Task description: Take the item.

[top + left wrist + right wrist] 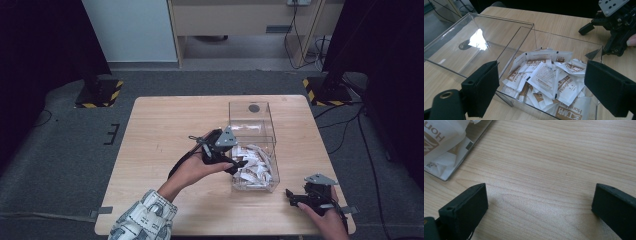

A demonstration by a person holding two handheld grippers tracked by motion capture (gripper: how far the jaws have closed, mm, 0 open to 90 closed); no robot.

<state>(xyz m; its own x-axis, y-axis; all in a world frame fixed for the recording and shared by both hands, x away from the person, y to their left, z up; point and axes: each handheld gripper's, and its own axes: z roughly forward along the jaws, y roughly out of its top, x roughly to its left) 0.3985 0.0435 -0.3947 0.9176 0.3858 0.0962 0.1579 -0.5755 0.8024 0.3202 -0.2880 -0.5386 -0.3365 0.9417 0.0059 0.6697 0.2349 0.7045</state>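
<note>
Both grippers, left and right, gape over clear box of glossy sachets.

Clear box on table, lid up; white-brown sachets piled inside.

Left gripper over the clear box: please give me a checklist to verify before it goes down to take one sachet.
1. Left gripper jaws open wide and holding nothing: ok.
2. Clear box open at the top, with its lid standing up at the far side: ok.
3. A sachet lies on top of the pile between the jaws, reachable: ok.
4. The jaws would pinch that sachet alone: cannot tell, because the sachets overlap closely.
5. Right gripper rests on the table beside the box, apart from it, out of the way: ok.
6. Box fixed against sliding: cannot tell; nothing holds it.
</note>
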